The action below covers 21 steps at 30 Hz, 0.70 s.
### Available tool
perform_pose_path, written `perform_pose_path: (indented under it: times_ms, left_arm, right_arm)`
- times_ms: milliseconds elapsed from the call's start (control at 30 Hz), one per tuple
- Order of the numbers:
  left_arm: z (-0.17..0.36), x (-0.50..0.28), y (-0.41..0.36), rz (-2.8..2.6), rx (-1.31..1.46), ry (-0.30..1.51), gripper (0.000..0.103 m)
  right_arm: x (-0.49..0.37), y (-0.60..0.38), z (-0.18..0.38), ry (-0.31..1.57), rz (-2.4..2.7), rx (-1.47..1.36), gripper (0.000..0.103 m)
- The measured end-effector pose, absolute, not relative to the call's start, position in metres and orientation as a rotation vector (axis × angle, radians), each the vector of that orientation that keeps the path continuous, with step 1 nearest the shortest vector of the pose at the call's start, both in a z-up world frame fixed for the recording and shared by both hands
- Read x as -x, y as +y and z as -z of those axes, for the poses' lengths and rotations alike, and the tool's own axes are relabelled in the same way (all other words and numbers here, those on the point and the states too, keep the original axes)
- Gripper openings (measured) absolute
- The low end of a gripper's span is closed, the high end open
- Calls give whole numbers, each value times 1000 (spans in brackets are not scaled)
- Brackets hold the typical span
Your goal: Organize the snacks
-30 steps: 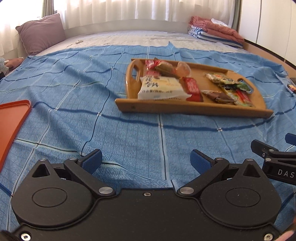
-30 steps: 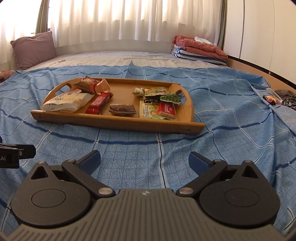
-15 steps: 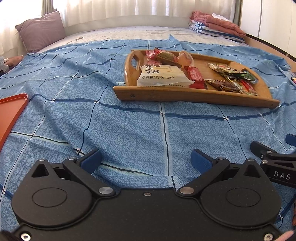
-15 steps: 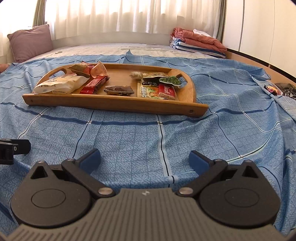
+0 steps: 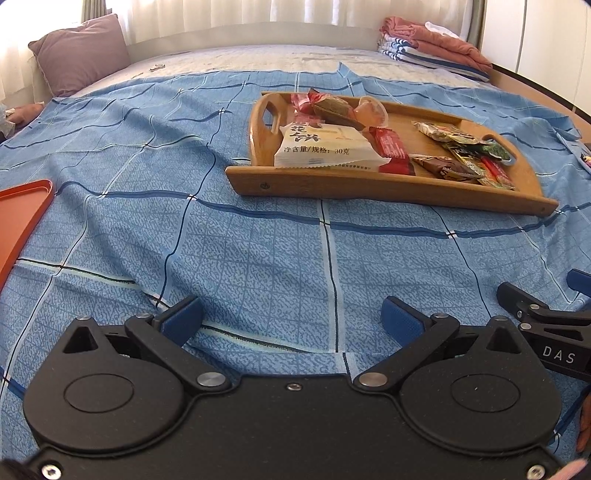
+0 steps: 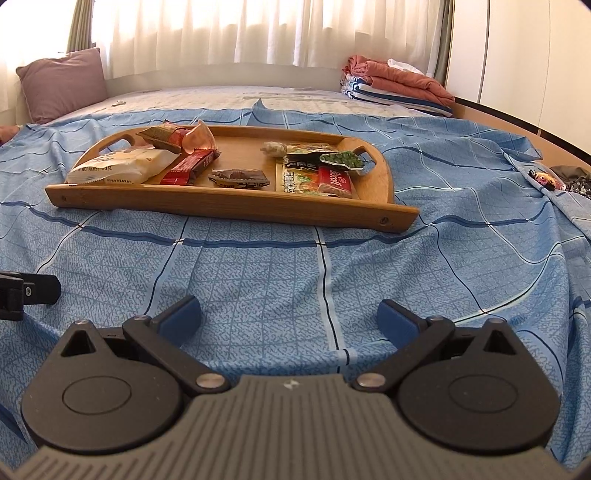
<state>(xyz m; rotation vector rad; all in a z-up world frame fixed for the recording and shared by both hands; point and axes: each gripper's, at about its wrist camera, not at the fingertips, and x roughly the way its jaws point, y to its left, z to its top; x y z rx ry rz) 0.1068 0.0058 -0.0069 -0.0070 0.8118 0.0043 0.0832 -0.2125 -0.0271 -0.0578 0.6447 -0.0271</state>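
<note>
Two grippers hover low over the blue checked bedsheet (image 6: 258, 280), both w/ blue-padded jaws spread wide and nothing between them: left gripper (image 5: 291, 319), right gripper (image 6: 288, 317).

Oblong wooden tray with cut-out handles (image 6: 229, 205) sits on the sheet, long axis running 9-to-3 in the right wrist view, skewed toward 10-to-4 in the left wrist view. Lies at approx 12 o'clock from the right gripper, 1 o'clock from the left one, well apart from both.

Snacks in tray: white flat packet with black print (image 5: 325, 147) at the 9 o'clock end, long side parallel to the near rim; red slim bar wrapper (image 6: 190, 168) just beside it, pointing approx 1 o'clock in the right view; brown crinkled wrapper (image 6: 238, 178) mid-tray; green-and-red packets (image 6: 317, 179) piled at the 3 o'clock end; small red and brown wrapped pieces (image 6: 173, 136) at the far 10 o'clock corner.

Nothing but bare sheet between the jaws and the tray.

Orange plastic tray (image 5: 18, 218) at 9 o'clock in the left view, partly cut off. Mauve pillow (image 6: 62, 85) at 10 o'clock, folded coral and striped blankets (image 6: 399, 90) at 2 o'clock, white curtains (image 6: 258, 33) behind.
</note>
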Motion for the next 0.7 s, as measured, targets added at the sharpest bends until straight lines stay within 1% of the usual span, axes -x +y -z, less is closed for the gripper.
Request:
perform_pose_path:
  times_ms: [700]
  left_arm:
    - [9,-106,5,-5,-3,803,103]
  right_arm:
    - [-83,-212,27,644,27,57,103]
